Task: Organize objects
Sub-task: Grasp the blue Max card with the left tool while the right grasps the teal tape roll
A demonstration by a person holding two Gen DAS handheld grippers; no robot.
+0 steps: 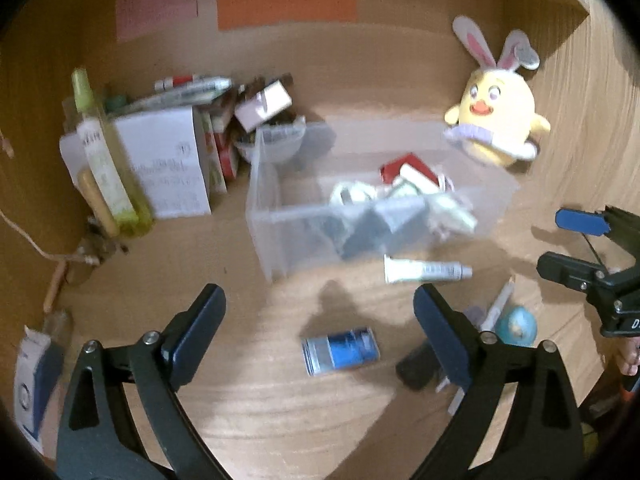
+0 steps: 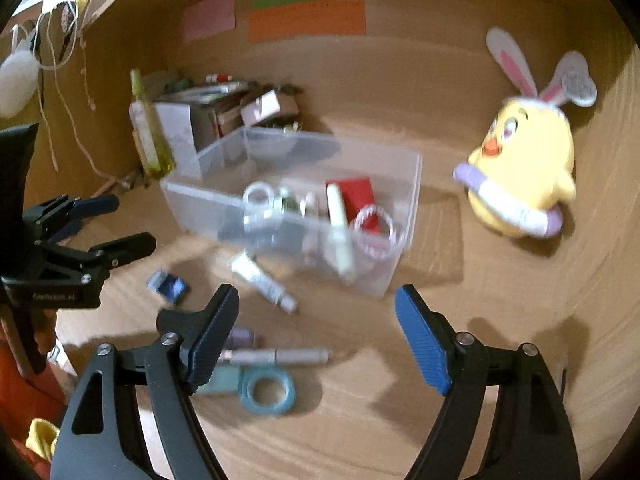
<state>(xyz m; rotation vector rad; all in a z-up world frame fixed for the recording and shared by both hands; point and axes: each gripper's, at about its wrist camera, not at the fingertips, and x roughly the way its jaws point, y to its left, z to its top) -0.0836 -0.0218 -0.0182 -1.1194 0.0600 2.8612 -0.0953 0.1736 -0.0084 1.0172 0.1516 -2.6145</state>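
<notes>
Both my tools, left (image 1: 320,320) and right (image 2: 316,328), gape wide and empty over loose bits at 6 o'clock of the bin (image 1: 280,216), since the blue box (image 1: 340,350) and tube (image 1: 426,271) likely go in next.

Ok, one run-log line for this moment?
left gripper: open, empty | right gripper: open, empty | clear bin: partly filled | tube, blue packet: loose on desk
</notes>
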